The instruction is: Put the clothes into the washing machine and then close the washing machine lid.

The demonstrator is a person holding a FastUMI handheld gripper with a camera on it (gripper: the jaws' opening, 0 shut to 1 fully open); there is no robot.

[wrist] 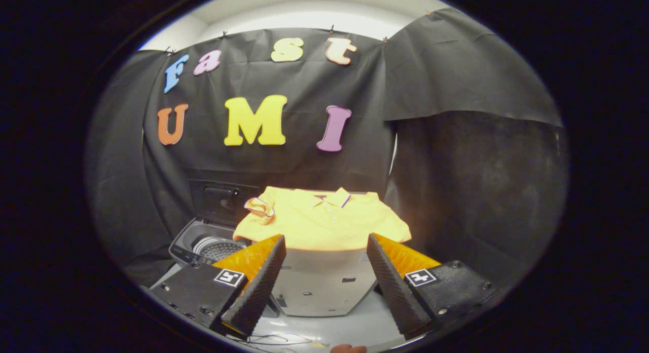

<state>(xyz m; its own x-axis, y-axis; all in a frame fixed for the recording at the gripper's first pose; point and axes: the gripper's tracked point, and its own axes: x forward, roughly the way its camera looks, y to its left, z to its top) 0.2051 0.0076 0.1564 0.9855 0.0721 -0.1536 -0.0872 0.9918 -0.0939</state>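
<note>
You are holding the gripper point(324, 251) short of the yellow polo shirt point(319, 221), with its fingers spread wide and gripping nothing; the gap between them is framing the white box-like stand point(317, 282) that the shirt is lying on. The shirt is lying flat and spread out on top of that stand, collar away from you and one sleeve folded over on the side nearer the washing machine point(210, 244), so it is probably laid out this way to give you a clear edge to pinch. The machine is sitting just beside the stand, lower than the shirt, and its lid point(220, 201) is standing upright behind the opening, leaving the perforated drum point(218, 249) exposed and ready to receive the cloth. Judging from this, the task is only starting: the shirt is not yet lifted and the lid is waiting open. You are likely lining up for a grasp on the front hem, which is overhanging the stand just beyond the fingertips.
</note>
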